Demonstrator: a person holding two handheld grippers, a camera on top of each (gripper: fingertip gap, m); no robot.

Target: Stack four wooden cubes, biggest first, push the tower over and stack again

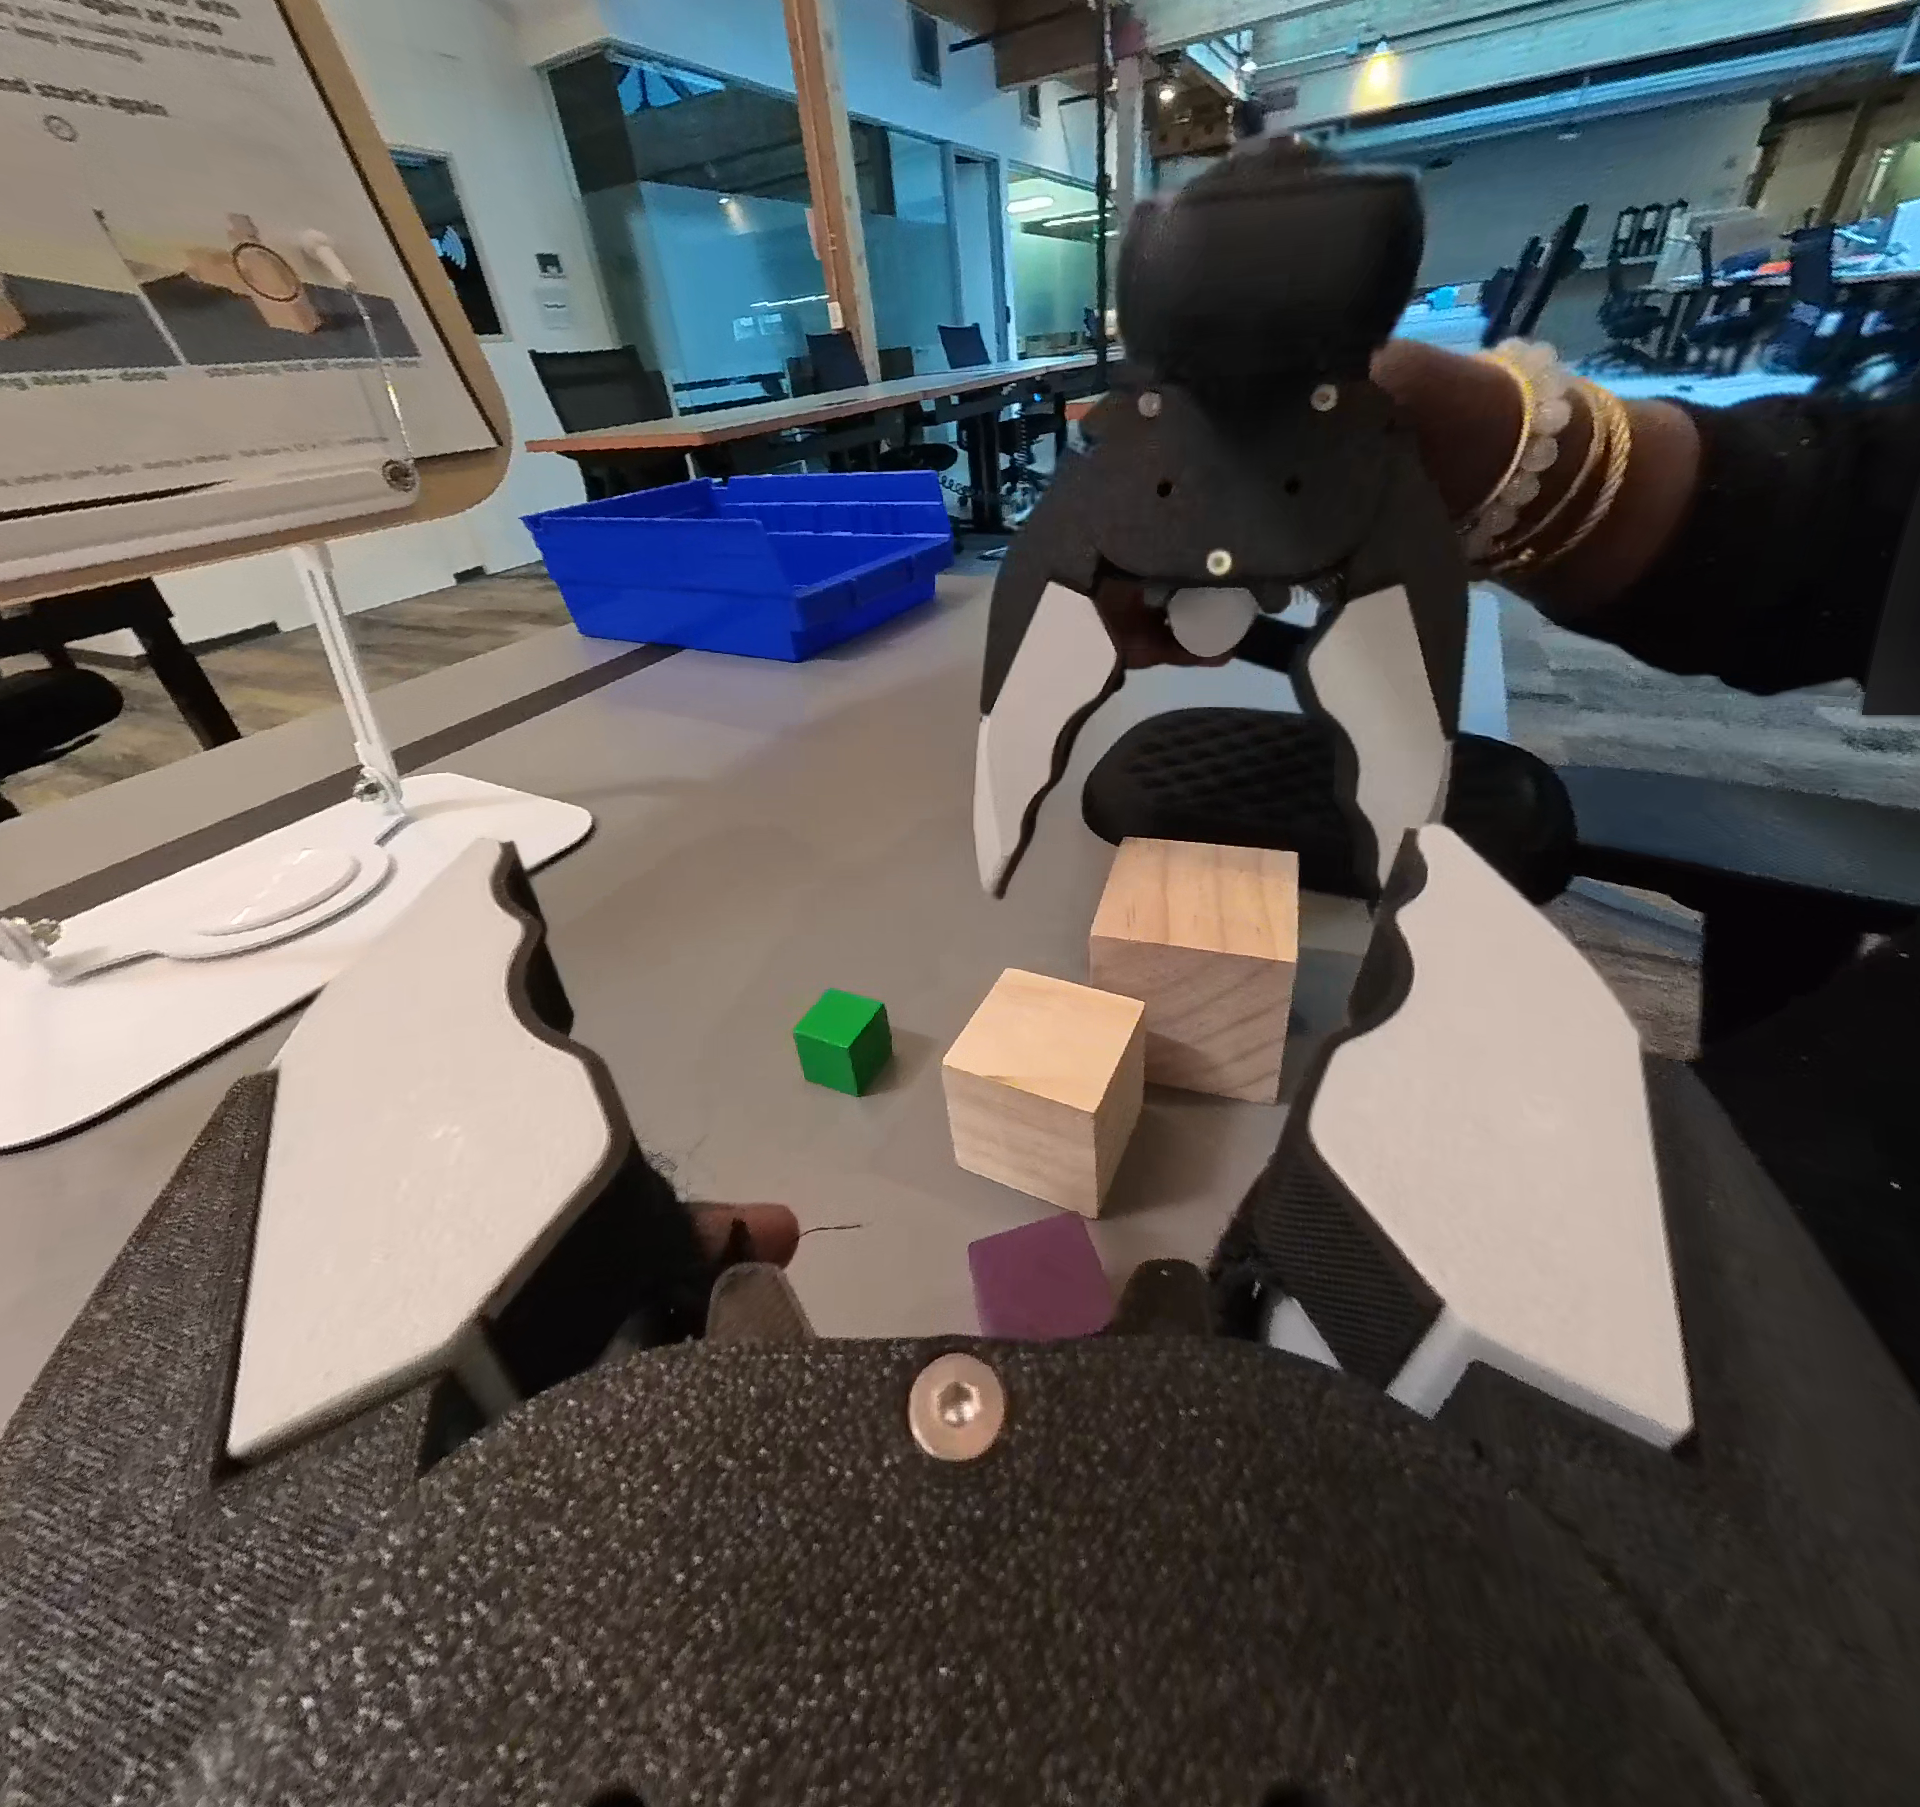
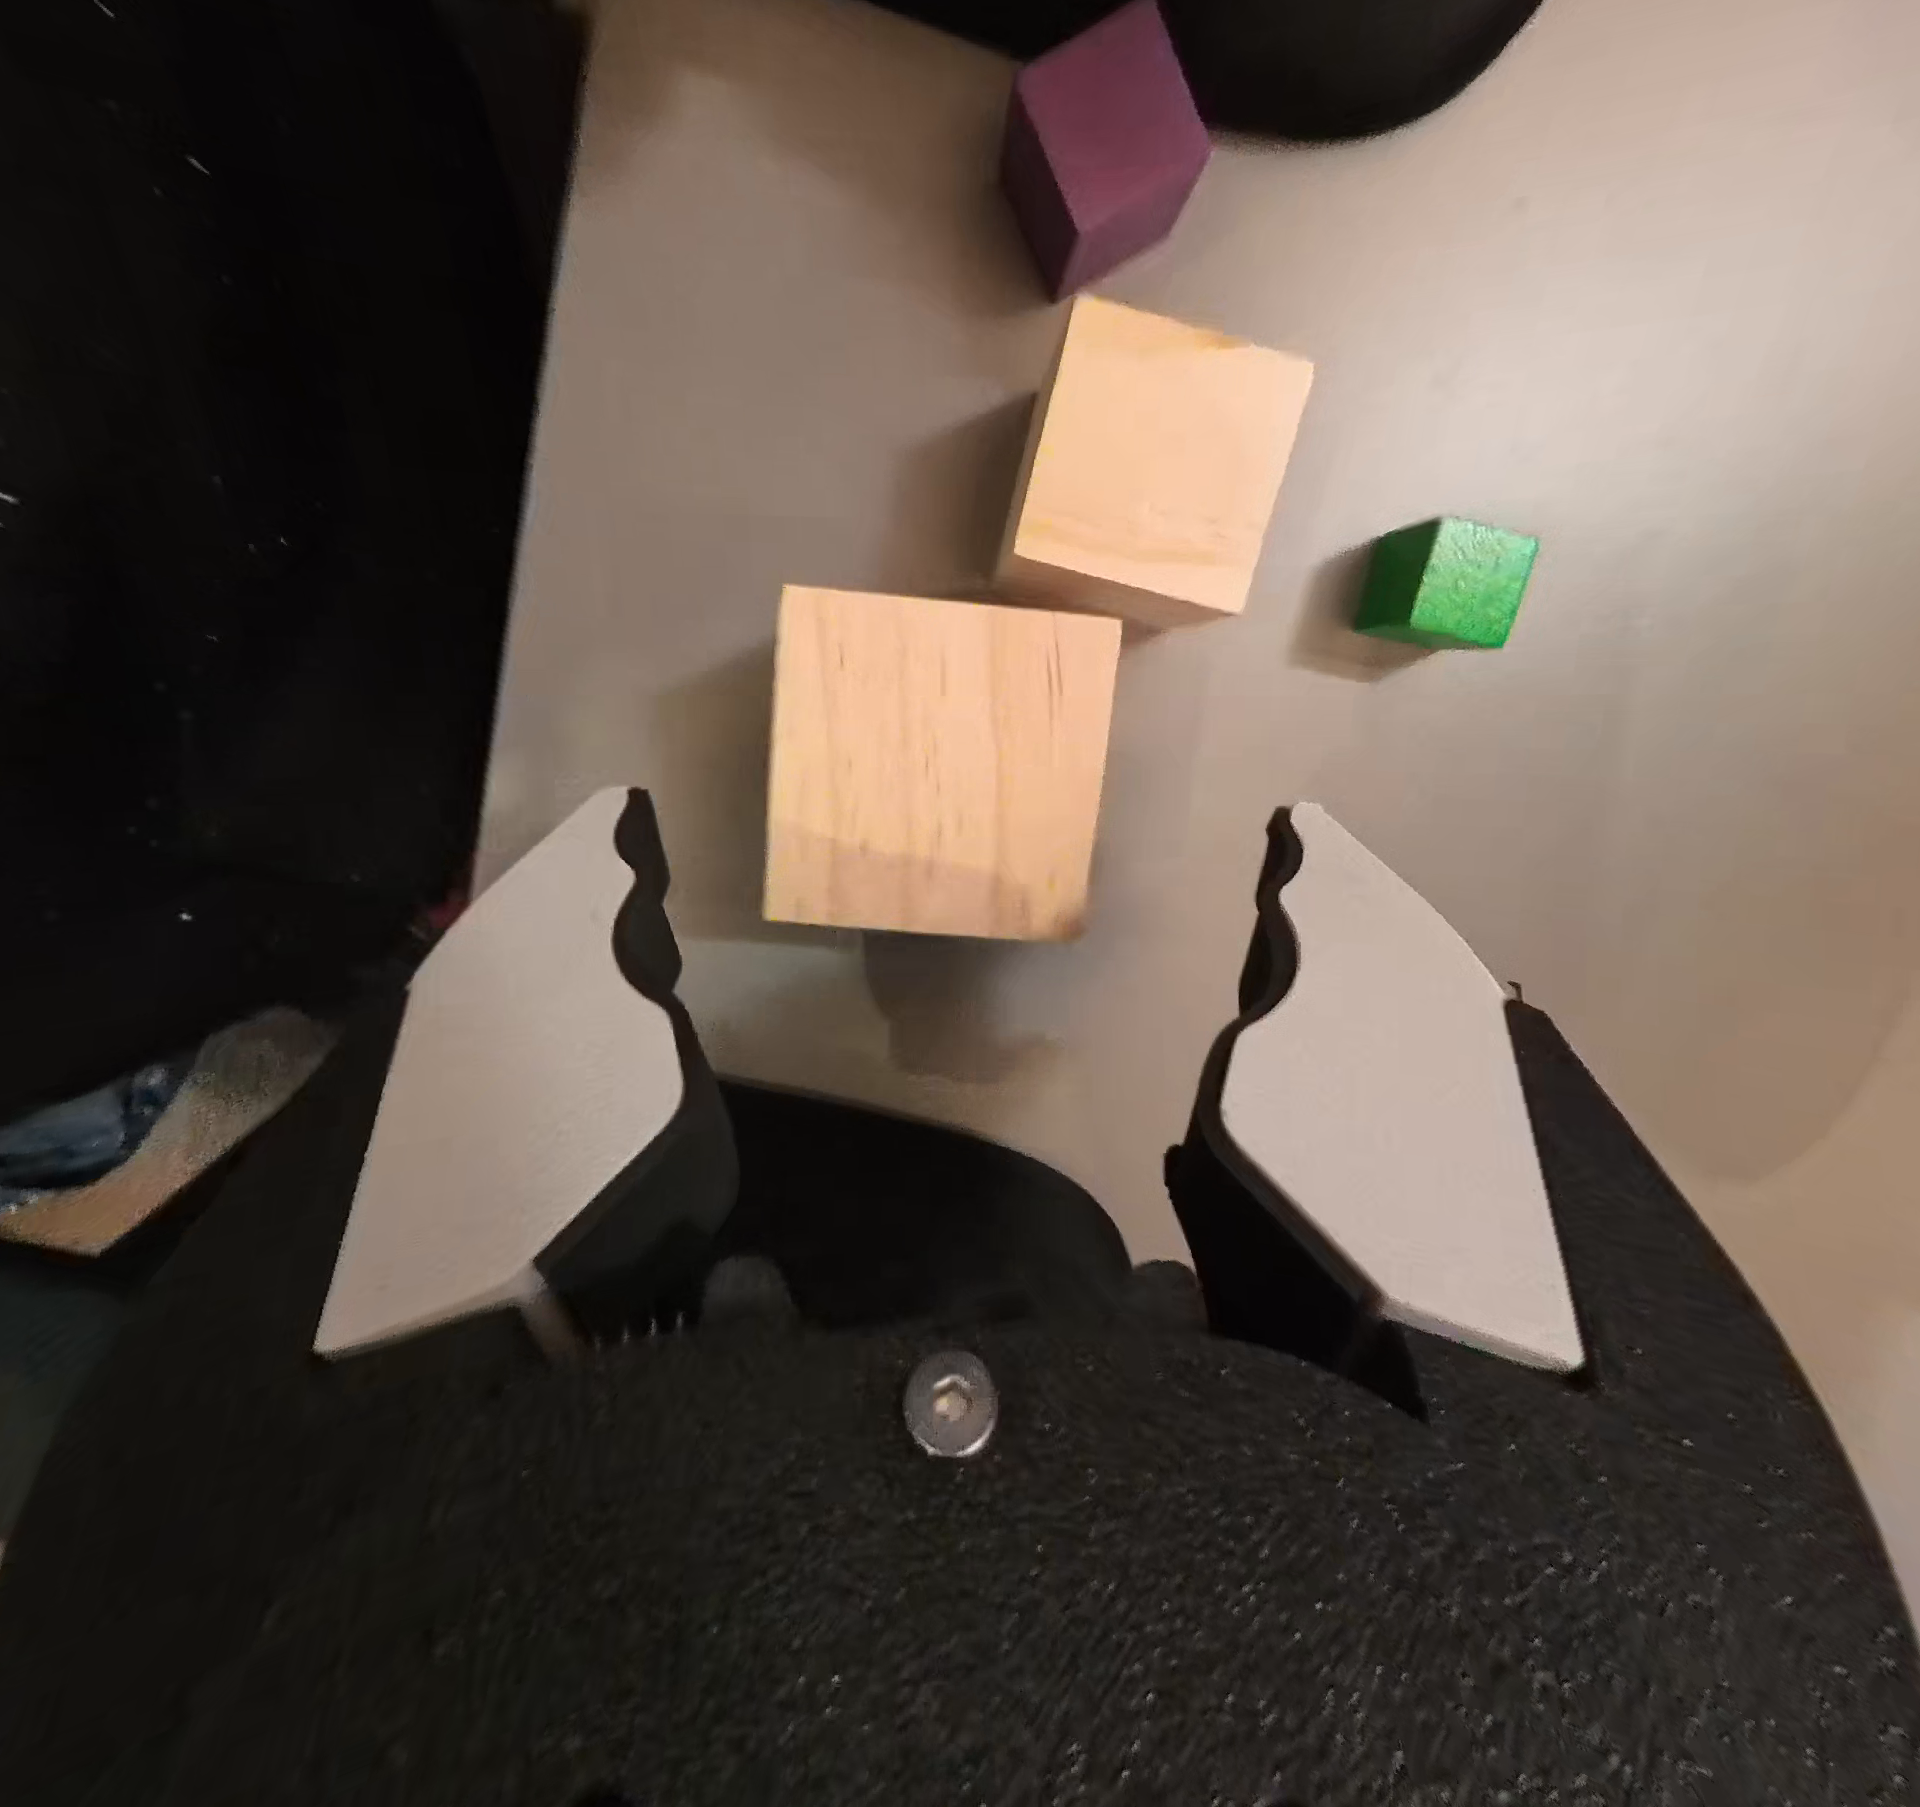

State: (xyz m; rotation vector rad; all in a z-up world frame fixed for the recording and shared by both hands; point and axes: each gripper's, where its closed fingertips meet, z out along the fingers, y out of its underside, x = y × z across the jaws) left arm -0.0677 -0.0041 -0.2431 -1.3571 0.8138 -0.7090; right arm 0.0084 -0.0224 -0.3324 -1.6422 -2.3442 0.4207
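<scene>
Right gripper (image 2: 961, 822) hangs above the large wooden block (image 2: 935, 760), jaws spread wide and released, pads clear of it on both sides. Left gripper (image 1: 956, 864) is likewise released, jaws wide apart and grasping nothing, low over the grey table (image 1: 727, 822). A smaller wooden block (image 2: 1158, 458) sits just beside the large block, at its corner. A purple cube (image 2: 1107, 147) lies beyond the smaller block; a green cube (image 2: 1449, 583) lies near the large block, apart from it. A blue bin (image 1: 738, 562) stands well behind the large block.
</scene>
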